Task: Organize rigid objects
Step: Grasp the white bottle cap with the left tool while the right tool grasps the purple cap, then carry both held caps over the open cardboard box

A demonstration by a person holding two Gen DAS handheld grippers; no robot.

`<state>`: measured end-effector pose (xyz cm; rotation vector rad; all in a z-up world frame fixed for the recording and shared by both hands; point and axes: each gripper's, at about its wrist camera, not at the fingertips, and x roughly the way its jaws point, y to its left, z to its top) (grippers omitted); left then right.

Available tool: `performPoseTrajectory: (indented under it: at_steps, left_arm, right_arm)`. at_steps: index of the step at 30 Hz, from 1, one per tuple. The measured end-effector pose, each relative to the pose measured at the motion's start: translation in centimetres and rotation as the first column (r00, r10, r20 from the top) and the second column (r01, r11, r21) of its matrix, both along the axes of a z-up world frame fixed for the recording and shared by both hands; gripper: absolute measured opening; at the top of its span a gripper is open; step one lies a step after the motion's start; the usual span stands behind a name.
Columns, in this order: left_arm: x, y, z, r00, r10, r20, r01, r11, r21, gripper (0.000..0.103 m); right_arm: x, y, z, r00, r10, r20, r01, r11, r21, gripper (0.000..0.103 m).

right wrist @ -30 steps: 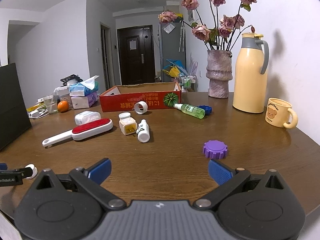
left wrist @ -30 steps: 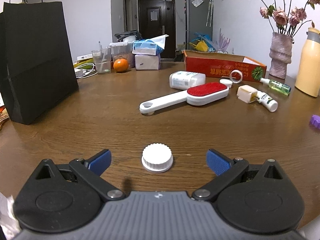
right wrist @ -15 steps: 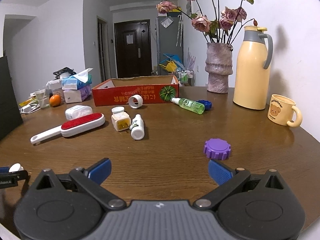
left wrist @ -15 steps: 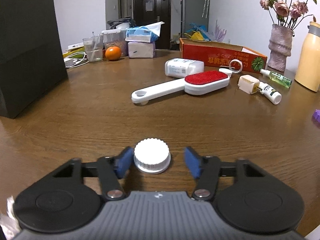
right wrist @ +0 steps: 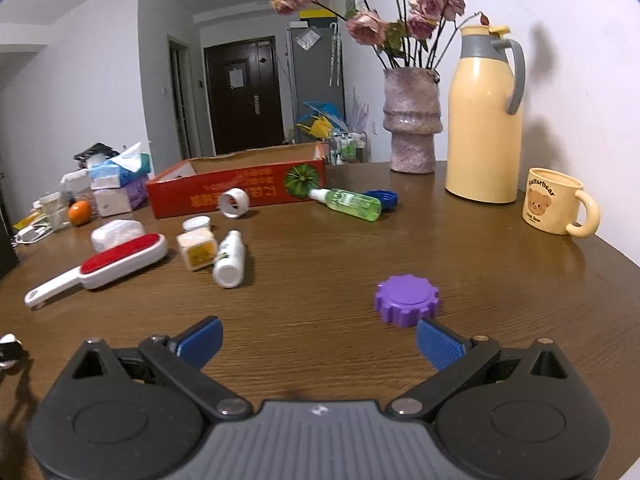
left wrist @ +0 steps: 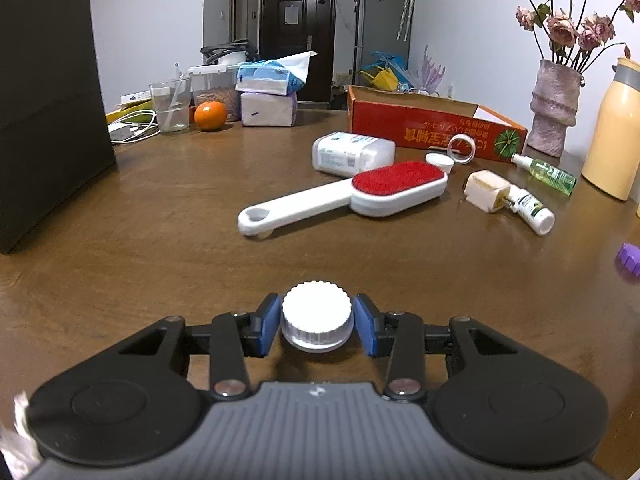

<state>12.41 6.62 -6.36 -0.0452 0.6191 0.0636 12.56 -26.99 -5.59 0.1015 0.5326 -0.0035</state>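
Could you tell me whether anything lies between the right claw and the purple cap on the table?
Nothing visible does. The right claw stands open, and the purple cap sits on bare table just beyond its right-hand finger.

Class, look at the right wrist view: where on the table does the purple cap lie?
The purple cap lies low and right of centre, just beyond the right hand-held gripper, nearest its right-side finger, with the mug further back.
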Motion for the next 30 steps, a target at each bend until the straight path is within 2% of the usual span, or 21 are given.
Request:
performPoseTrajectory:
  at_steps: [4, 12, 14, 18, 21, 22, 30]
  left_arm:
    - [1.0, -0.8, 0.4, 1.0, -0.007, 0.0, 0.007, 1.0, -0.002, 0.041]
    - [3.0, -2.1, 1.2, 1.0, -0.021, 0.006, 0.021, 1.0, -0.005, 0.041]
    - [3.5, -2.4, 1.5, 1.0, -0.024, 0.008, 0.024, 1.0, -0.005, 0.041]
    - [4.2, -2.8, 1.9, 0.999, -0.032, 0.016, 0.032, 0.999, -0.009, 0.041]
    - [4.8, -3.1, 2.1, 0.999, -0.035, 0.017, 0.035, 0.999, -0.01, 0.041]
    - [5.0, -3.2, 2.2, 0.999, -0.036, 0.016, 0.036, 0.999, -0.011, 0.041]
    - [6.1, -4.0, 2.6, 0.999, -0.051, 0.016, 0.051, 0.999, -0.01, 0.041]
  right_arm:
    - [1.6, -1.2, -0.7, 1.0, -0.011, -0.026, 0.011, 1.0, -0.011, 0.102]
    - [5.7, -3.5, -1.7, 0.997, -0.035, -0.075, 0.031, 0.998, -0.053, 0.092]
    - [6.6, -4.0, -1.8, 0.996, -0.047, -0.08, 0.042, 0.997, -0.064, 0.082]
    - [8.4, -4.8, -2.0, 0.994, -0.035, -0.107, 0.028, 0.998, -0.061, 0.073]
    - [9.0, -5.1, -2.3, 0.991, -0.023, -0.132, 0.017, 0.999, -0.049, 0.06]
    - [9.2, -5.2, -2.4, 0.99, -0.014, -0.14, 0.009, 0.999, -0.038, 0.053]
    - [9.2, -4.8, -2.3, 0.991, 0.002, -0.133, -0.008, 0.999, -0.04, 0.052]
